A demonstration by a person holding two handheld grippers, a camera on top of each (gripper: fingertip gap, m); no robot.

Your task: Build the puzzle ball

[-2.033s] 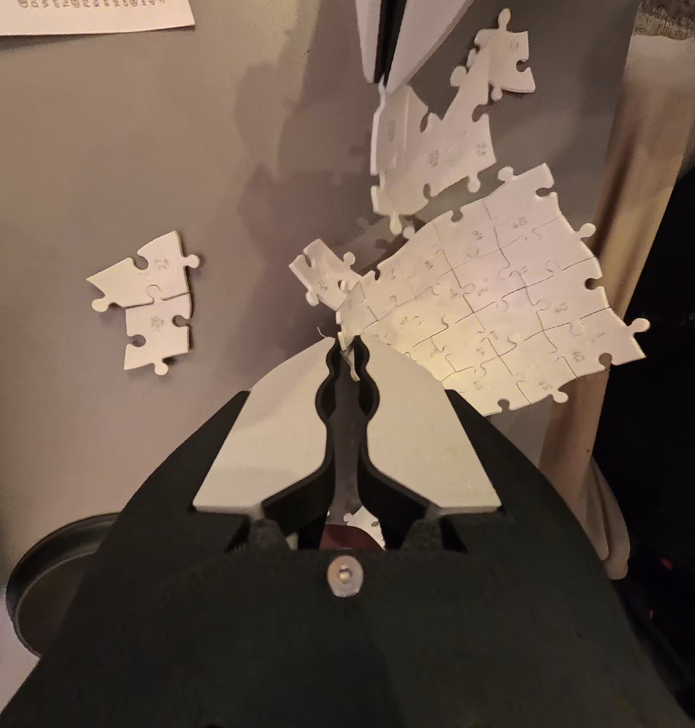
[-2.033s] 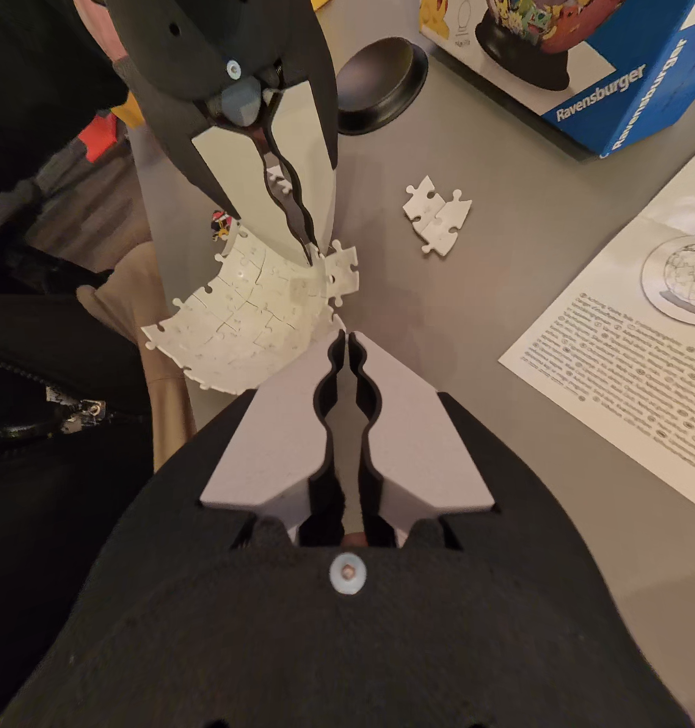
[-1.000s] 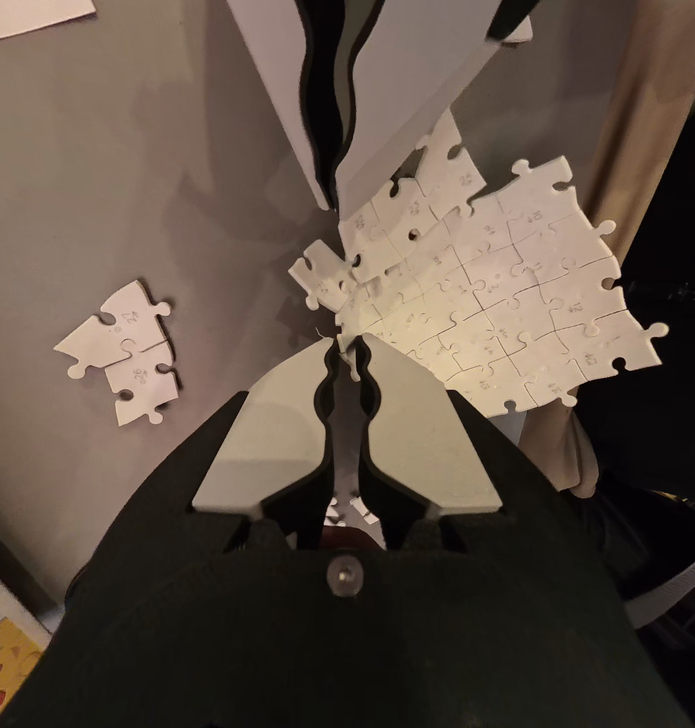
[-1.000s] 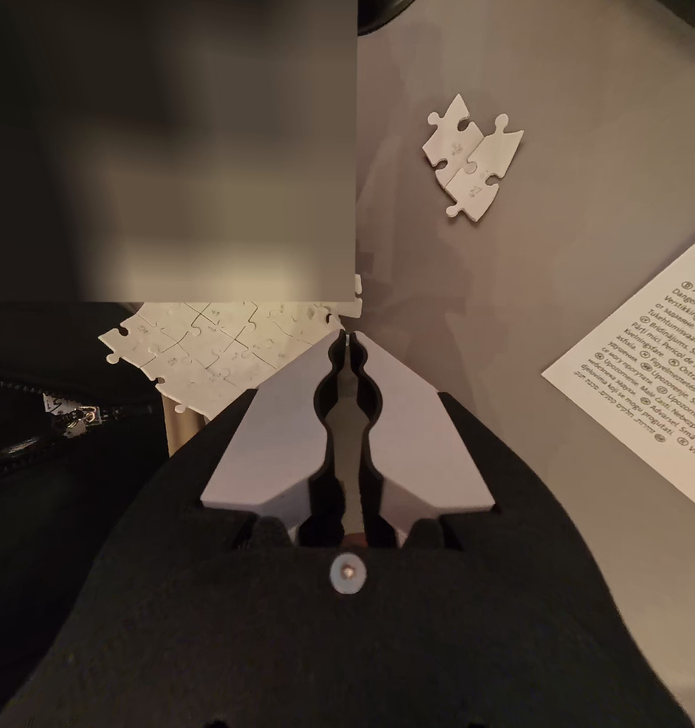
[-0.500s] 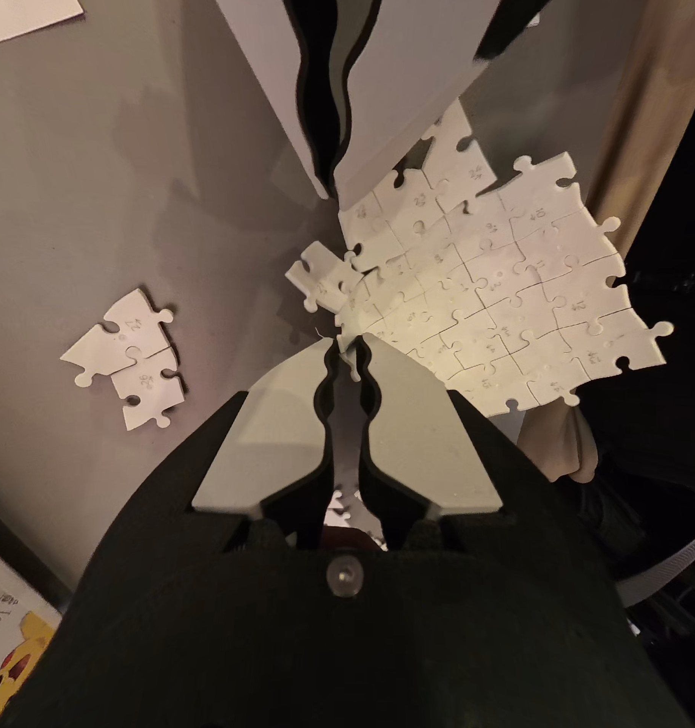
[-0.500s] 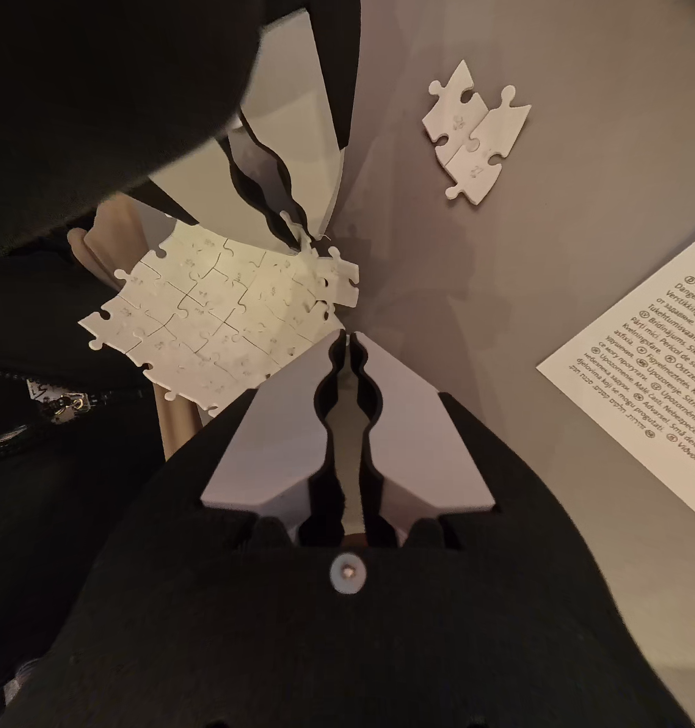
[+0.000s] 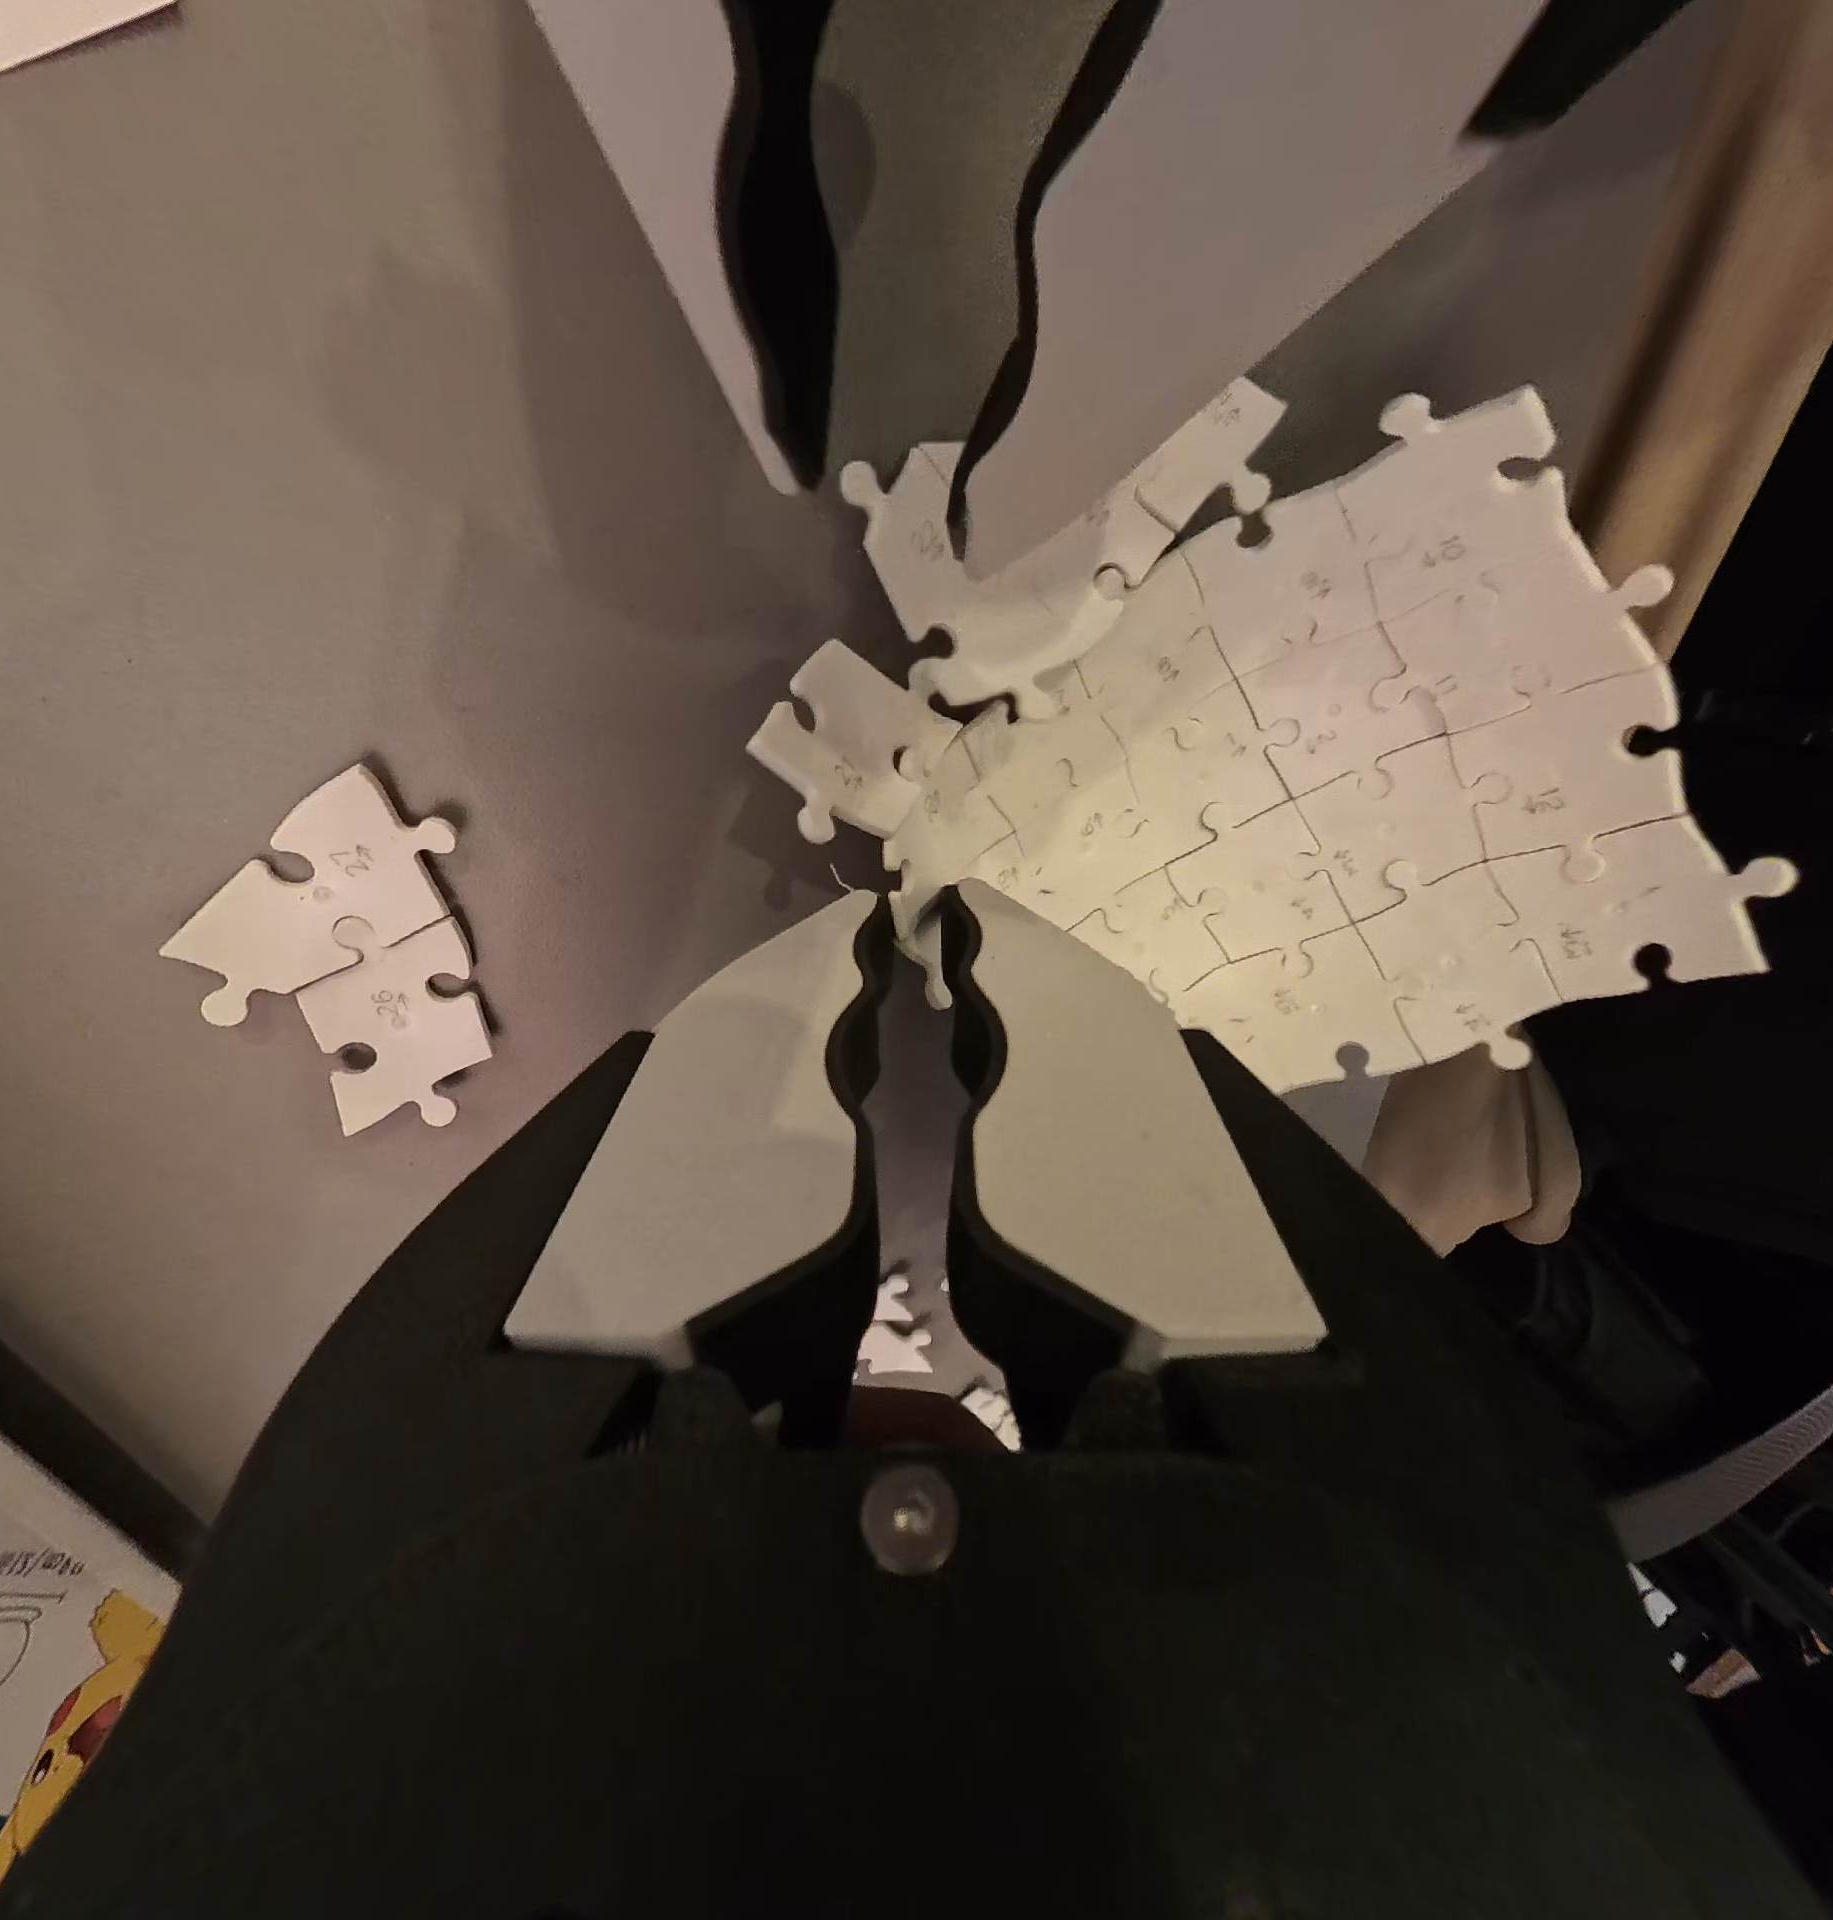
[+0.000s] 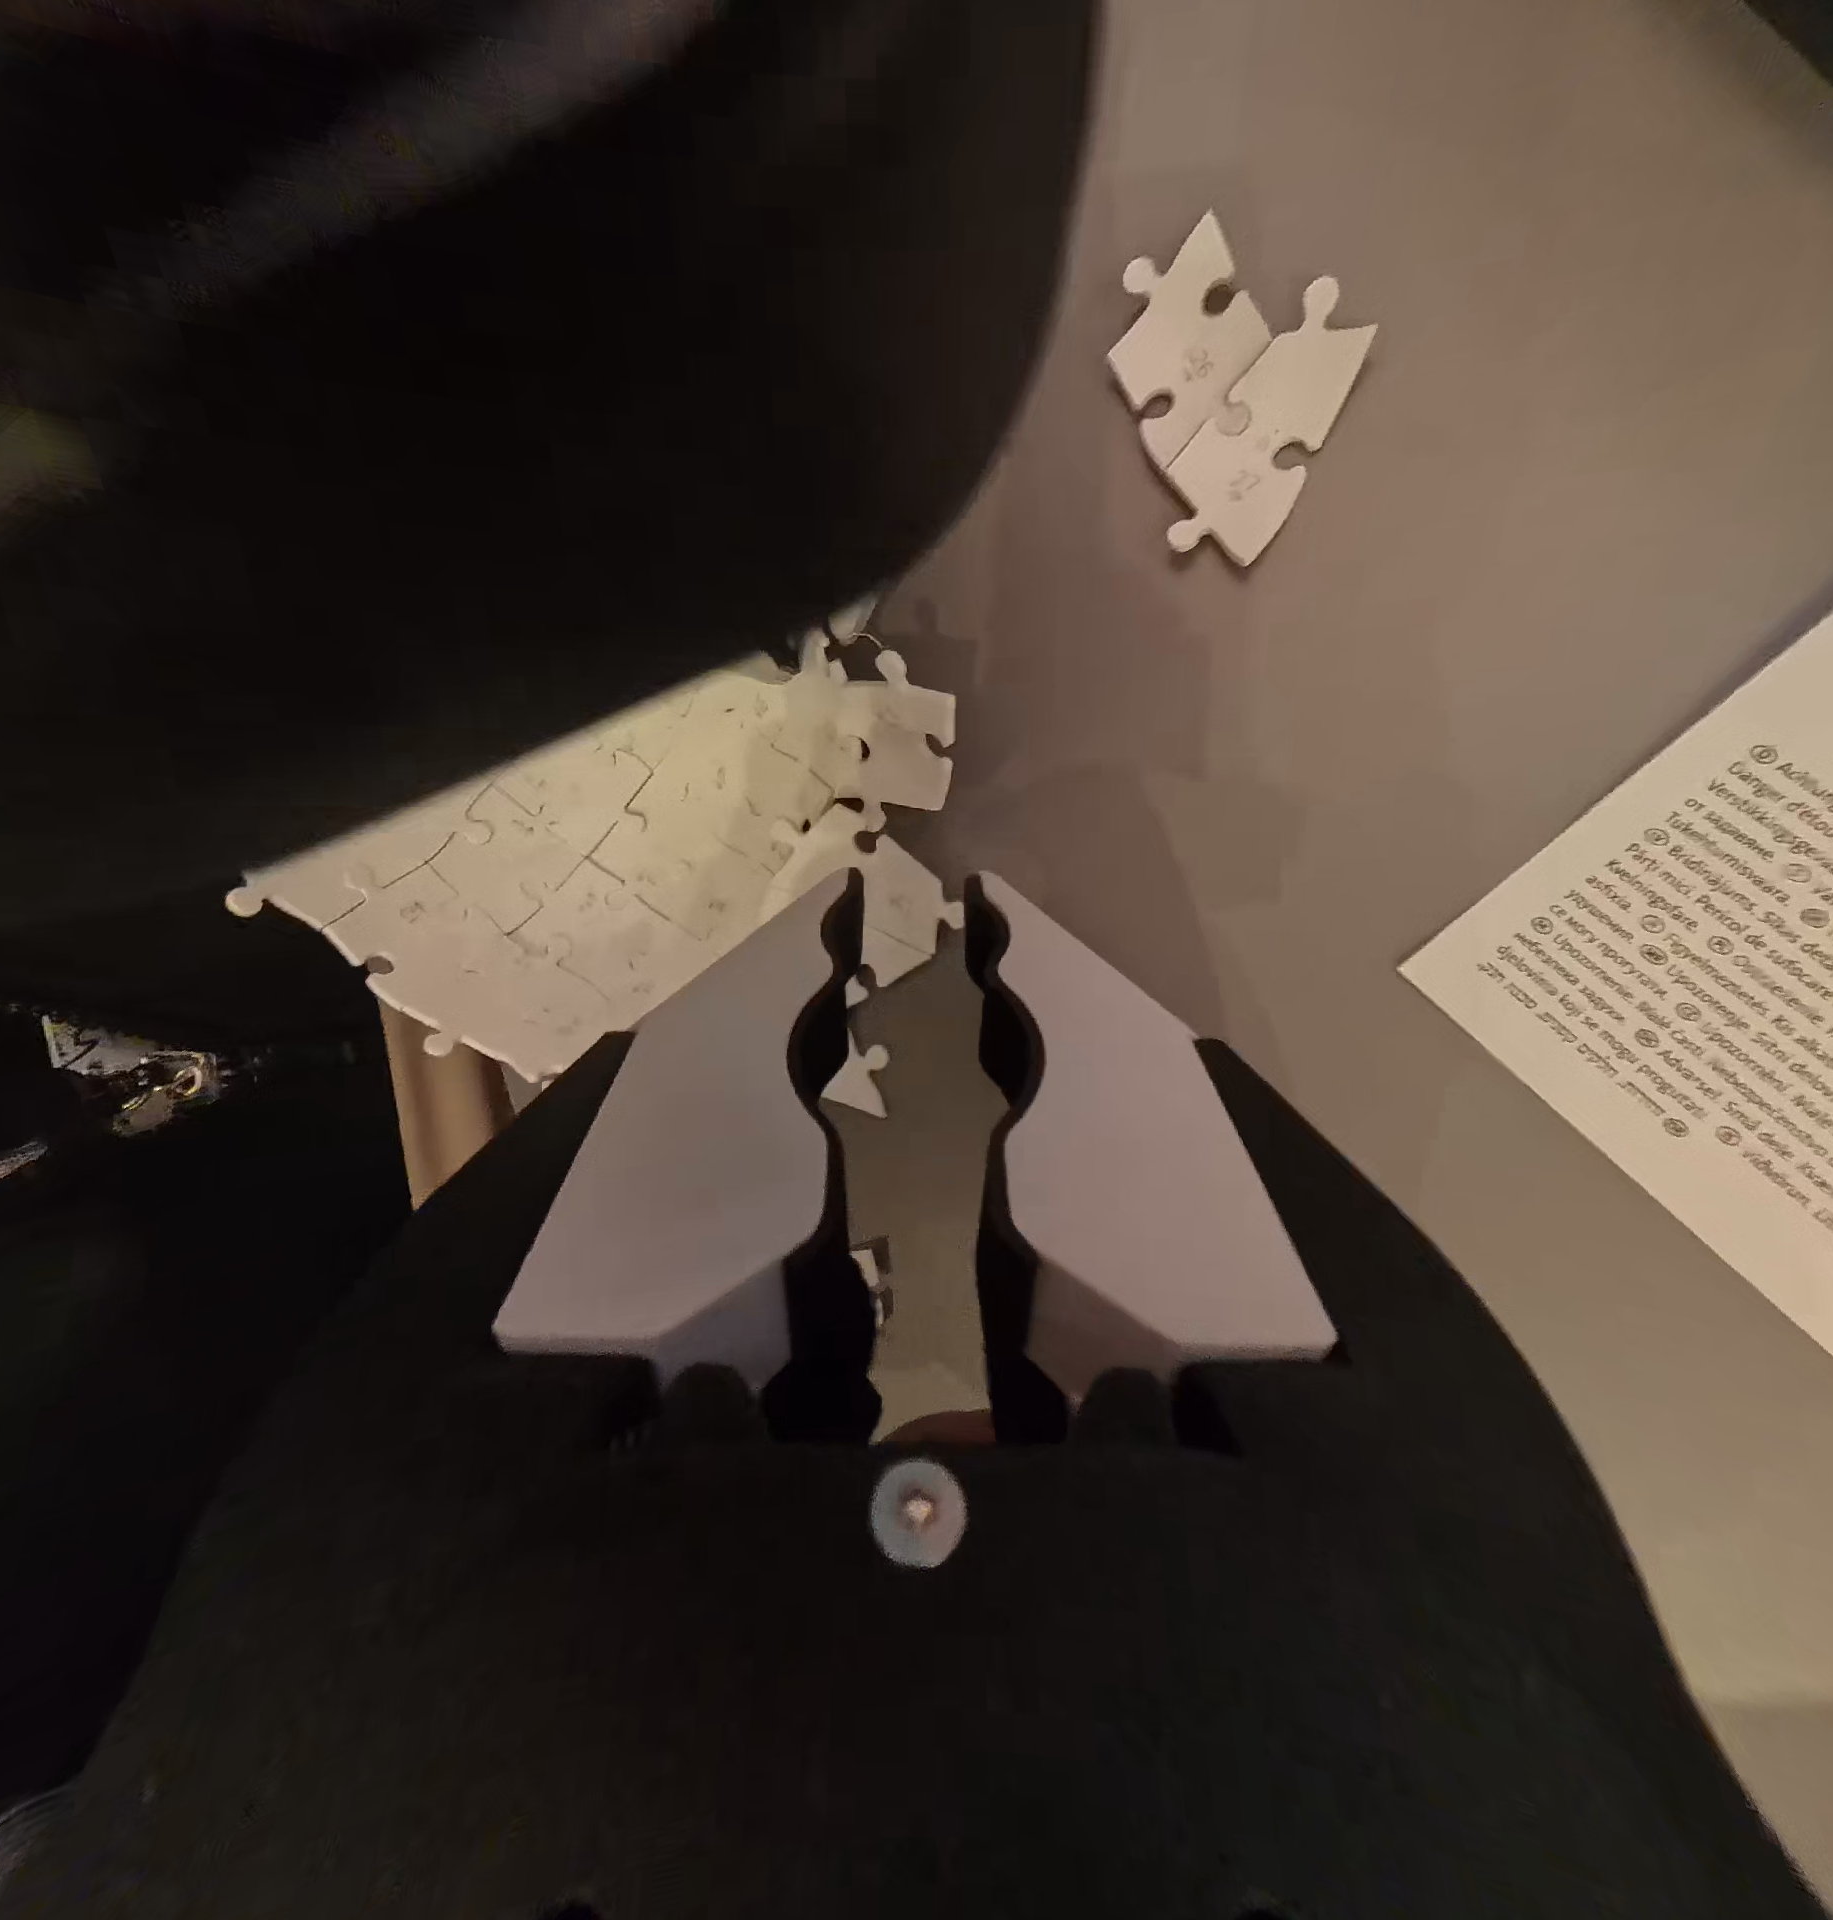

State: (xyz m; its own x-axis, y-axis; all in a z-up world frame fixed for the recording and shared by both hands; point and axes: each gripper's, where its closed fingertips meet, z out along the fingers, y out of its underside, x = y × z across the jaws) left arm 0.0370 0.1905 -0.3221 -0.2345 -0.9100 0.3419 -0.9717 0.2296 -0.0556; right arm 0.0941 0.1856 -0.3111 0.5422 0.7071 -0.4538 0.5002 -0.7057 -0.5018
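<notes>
Puzzle ball shell, curved and part-built, hangs off the tip of the left gripper, which pinches its corner. Right gripper: jaws apart w/ a small strip between. Risk: strip unseated, prob drops; thin pinch could let shell swing.

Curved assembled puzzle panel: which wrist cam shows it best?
Left wrist view: the curved puzzle panel is lit and almost fully visible. In the right wrist view the panel is dimmer, partly hidden by the left gripper's dark body.
</notes>
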